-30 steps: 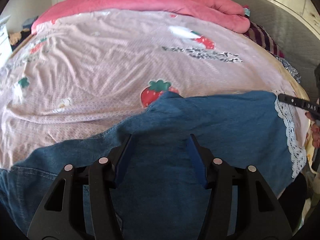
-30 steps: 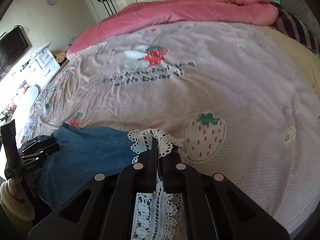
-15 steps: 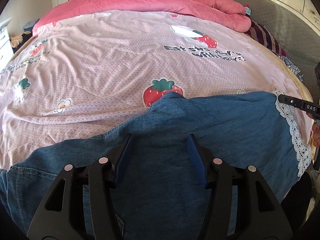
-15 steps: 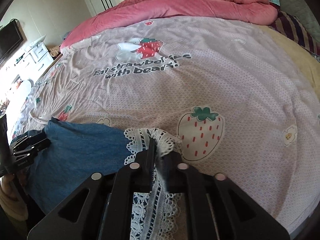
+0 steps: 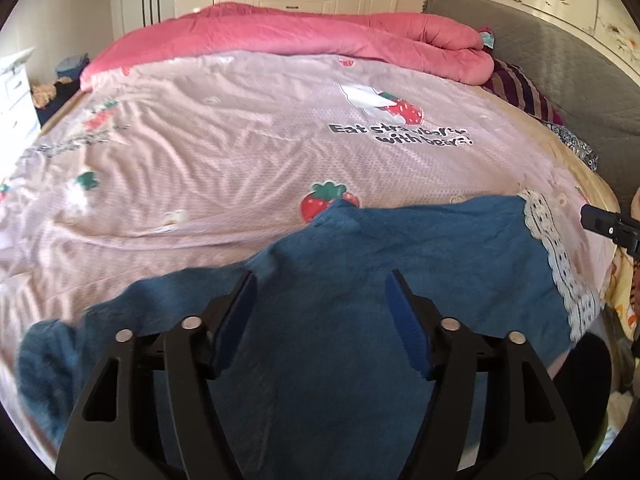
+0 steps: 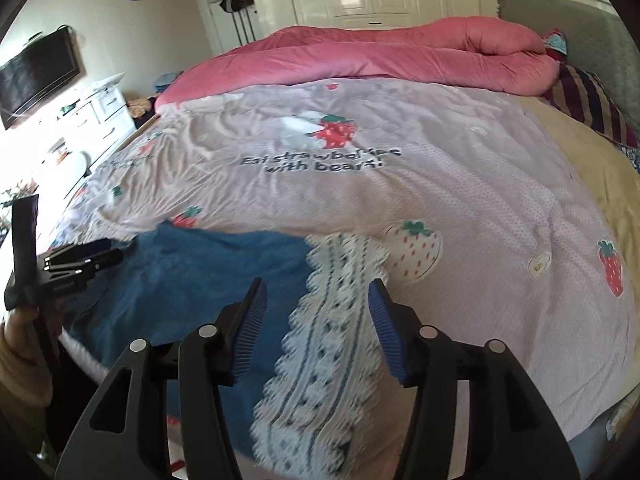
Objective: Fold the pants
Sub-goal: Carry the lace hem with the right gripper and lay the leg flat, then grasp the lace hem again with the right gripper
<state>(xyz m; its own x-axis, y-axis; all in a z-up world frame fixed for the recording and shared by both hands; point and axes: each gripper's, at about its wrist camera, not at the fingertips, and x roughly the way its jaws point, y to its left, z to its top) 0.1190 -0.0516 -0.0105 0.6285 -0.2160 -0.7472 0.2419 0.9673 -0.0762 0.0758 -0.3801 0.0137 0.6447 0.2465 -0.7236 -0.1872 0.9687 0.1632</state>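
Note:
Blue denim pants [image 5: 400,264] with a white lace hem [image 5: 560,264] lie spread across the near edge of the bed. My left gripper [image 5: 322,280] is open above the middle of the denim, holding nothing. In the right wrist view the pants [image 6: 200,276] lie at the lower left and the lace hem [image 6: 332,320] runs between the fingers of my right gripper [image 6: 318,288], which is open and not pinching it. The left gripper [image 6: 80,260] shows at the far left of that view.
The bed is covered by a pink strawberry-print sheet [image 5: 240,140]. A rolled pink quilt [image 5: 320,36] lies along the far side. A striped pillow [image 5: 520,92] and grey headboard [image 5: 560,60] are at the right. White drawers [image 6: 100,108] stand to the left.
My right gripper was shut on the lace hem and has now opened, letting it drop onto the bed. Both grippers have risen a little. The left stays open.

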